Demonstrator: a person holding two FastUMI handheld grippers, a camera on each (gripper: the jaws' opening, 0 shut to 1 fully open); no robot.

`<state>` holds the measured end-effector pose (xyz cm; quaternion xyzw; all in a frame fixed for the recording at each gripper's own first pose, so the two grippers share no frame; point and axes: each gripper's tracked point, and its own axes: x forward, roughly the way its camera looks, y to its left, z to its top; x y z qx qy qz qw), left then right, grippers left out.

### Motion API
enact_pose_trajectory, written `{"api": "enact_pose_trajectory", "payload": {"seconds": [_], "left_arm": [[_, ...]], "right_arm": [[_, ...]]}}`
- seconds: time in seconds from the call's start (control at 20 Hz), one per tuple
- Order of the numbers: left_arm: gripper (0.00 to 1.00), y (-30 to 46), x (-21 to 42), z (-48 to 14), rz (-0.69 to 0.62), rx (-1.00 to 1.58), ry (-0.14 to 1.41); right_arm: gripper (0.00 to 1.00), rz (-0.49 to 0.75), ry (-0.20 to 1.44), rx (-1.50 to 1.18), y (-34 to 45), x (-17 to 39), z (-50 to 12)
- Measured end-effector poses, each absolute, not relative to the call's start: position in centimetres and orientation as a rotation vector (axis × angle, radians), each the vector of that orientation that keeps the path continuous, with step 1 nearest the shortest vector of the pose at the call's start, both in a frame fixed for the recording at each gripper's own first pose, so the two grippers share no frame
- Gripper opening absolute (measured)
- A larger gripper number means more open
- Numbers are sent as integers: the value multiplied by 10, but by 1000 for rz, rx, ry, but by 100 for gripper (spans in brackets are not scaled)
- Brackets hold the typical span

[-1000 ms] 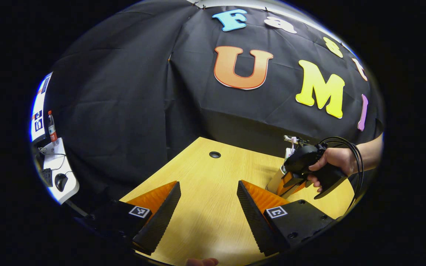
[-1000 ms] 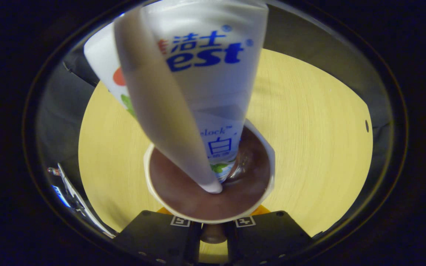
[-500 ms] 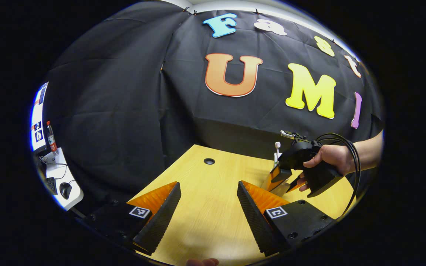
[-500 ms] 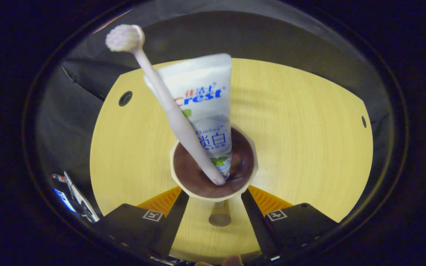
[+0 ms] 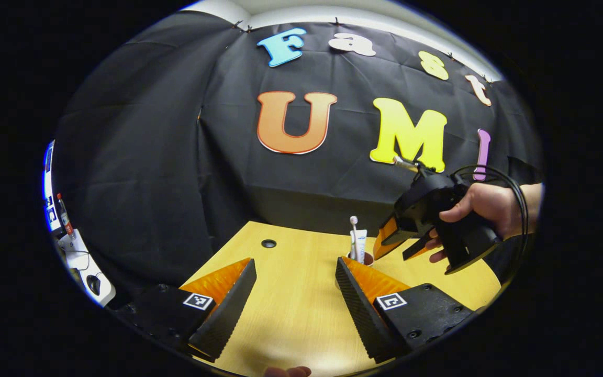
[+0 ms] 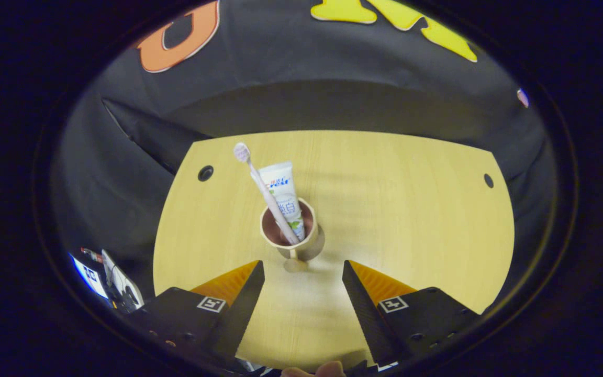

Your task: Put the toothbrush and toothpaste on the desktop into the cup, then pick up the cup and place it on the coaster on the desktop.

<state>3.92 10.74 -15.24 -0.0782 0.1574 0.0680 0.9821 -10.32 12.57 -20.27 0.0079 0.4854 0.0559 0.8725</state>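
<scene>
In the right gripper view, the right gripper (image 6: 303, 293) hangs over the near part of the wooden bench (image 6: 411, 209) with its jaws spread wide and nothing between them. Just beyond the fingertips stands the cup (image 6: 293, 230), upright on the bench, clear of both fingers. The toothbrush (image 6: 265, 196) leans in it with its bristle head up and tilted to the left, and the toothpaste (image 6: 285, 196) tube stands beside it, its flat end up. A coaster cannot be made out under the cup.

In the left gripper view, the left gripper (image 5: 295, 293) sits low over the bench, jaws wide apart and empty. Past its right finger the cup (image 5: 367, 258) peeks out with the brush and tube rising from it. Farther right, a hand (image 5: 482, 209) holds the right gripper (image 5: 403, 246) above the bench, jaws parted.
</scene>
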Motion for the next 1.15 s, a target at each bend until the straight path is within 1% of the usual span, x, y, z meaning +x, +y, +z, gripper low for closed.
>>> {"api": "enact_pose_trajectory", "payload": {"seconds": [0.25, 0.6, 0.75, 0.8, 0.9, 1.0, 1.05, 1.15], "left_arm": [[97, 56, 56, -110, 36, -142, 268], [97, 13, 75, -22, -41, -158, 162], [97, 4, 77, 12, -46, -167, 110], [100, 1, 76, 23, -48, -167, 90], [97, -2, 73, 47, -50, -171, 48], [97, -8, 69, 61, -55, -172, 20], [87, -8, 67, 66, -51, -168, 12], [87, -6, 61, 69, -33, -167, 1]], "right_arm": [[89, 86, 738, 8, 73, -136, -107], [89, 39, 379, -14, 12, -195, 7], [88, 11, 242, -51, -3, -217, 36], [89, -5, 196, -71, -10, -225, 45], [89, -8, 129, -62, -14, -241, 55], [89, -12, 82, -56, -18, -256, 58], [89, -14, 56, -57, -22, -261, 59], [90, -33, 17, -58, -27, -270, 57]]}}
